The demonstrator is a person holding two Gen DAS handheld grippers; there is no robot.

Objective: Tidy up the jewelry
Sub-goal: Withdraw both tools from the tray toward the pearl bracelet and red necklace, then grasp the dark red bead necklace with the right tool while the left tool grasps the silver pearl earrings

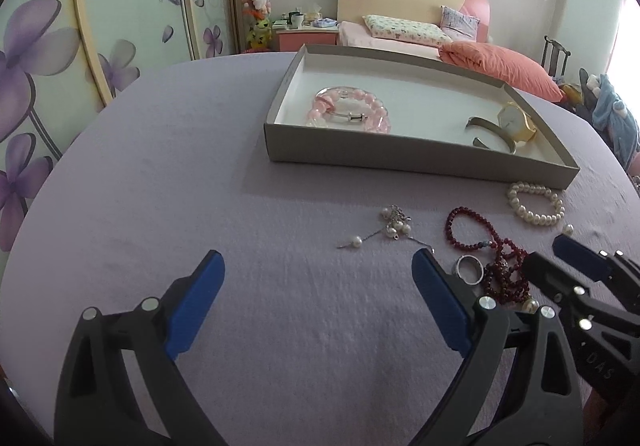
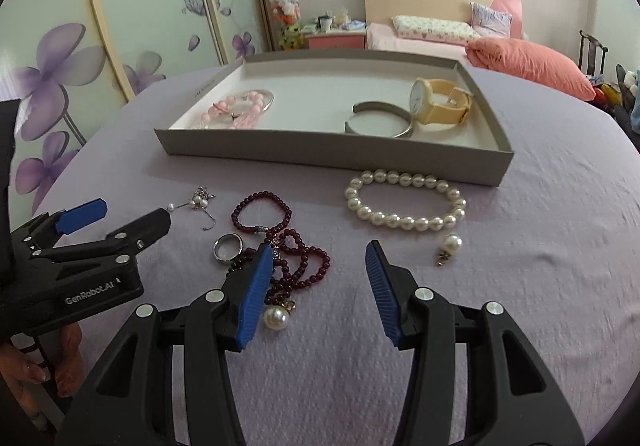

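A grey shallow box (image 1: 400,156) (image 2: 320,158) holds a pink bead bracelet (image 1: 352,112) (image 2: 240,110), a metal bangle (image 1: 494,134) (image 2: 380,120) and a gold watch (image 1: 516,122) (image 2: 440,106). On the purple cloth lie a pearl bracelet (image 2: 404,202) (image 1: 536,206), a dark red bead necklace (image 2: 288,246) (image 1: 492,250), a silver ring (image 2: 228,246) (image 1: 468,269), pearl earrings (image 1: 384,230) (image 2: 198,202) and a pearl pendant (image 2: 450,246). My left gripper (image 1: 316,278) is open over bare cloth. My right gripper (image 2: 320,274) is open beside the red necklace.
The round table (image 1: 160,174) is covered in purple cloth. A large loose pearl (image 2: 276,317) lies by my right gripper's left finger. Behind the table stand a bed (image 1: 400,34), a nightstand and floral wardrobe doors (image 1: 60,46).
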